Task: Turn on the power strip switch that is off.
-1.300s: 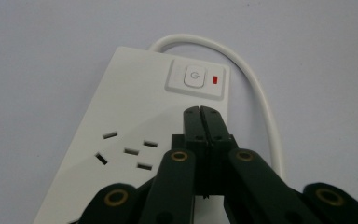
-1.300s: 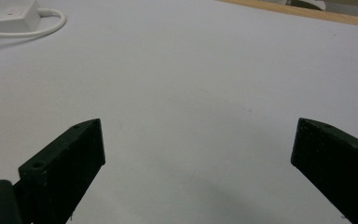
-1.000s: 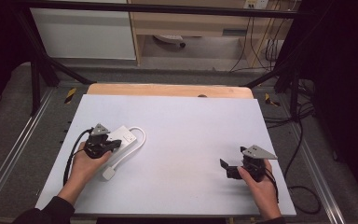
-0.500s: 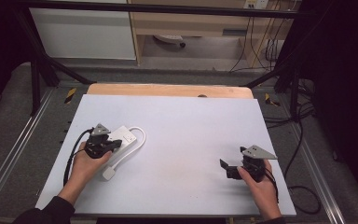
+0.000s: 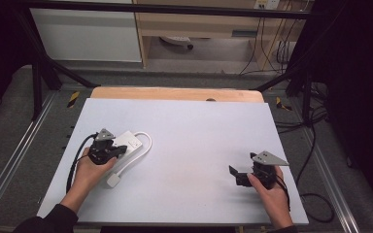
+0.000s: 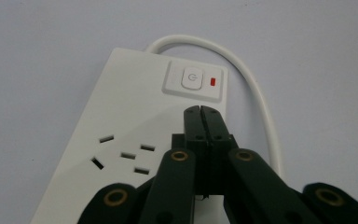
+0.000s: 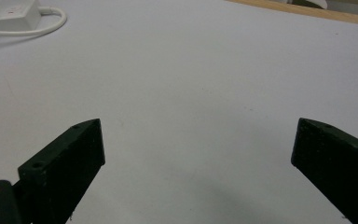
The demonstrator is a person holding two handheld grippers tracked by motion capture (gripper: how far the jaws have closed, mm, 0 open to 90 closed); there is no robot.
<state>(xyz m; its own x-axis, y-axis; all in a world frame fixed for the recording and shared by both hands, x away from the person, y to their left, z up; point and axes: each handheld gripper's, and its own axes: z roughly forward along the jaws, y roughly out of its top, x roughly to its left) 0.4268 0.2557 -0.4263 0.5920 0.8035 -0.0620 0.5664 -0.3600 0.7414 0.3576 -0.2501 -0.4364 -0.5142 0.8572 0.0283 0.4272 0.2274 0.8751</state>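
Wide pale tabletop across the middle of the high view, a wooden strip along its far edge. At left of centre, a white power strip lying flat, cable looping off its far end and curling back toward lower left, ending in a white plug near the left hand. Left hand-held gripper poised right over the strip, jaws pressed tight together with nothing between them. From the left gripper view, closed tips sitting just below the switch panel, red indicator beside the round button, socket slots at lower left of the frame. Contact with the casing: cannot tell. Over at lower right of the high view, right hand-held gripper held low above bare surface, well apart from the strip, jaws spread wide and empty. In the right gripper view, a corner of the strip at upper left.
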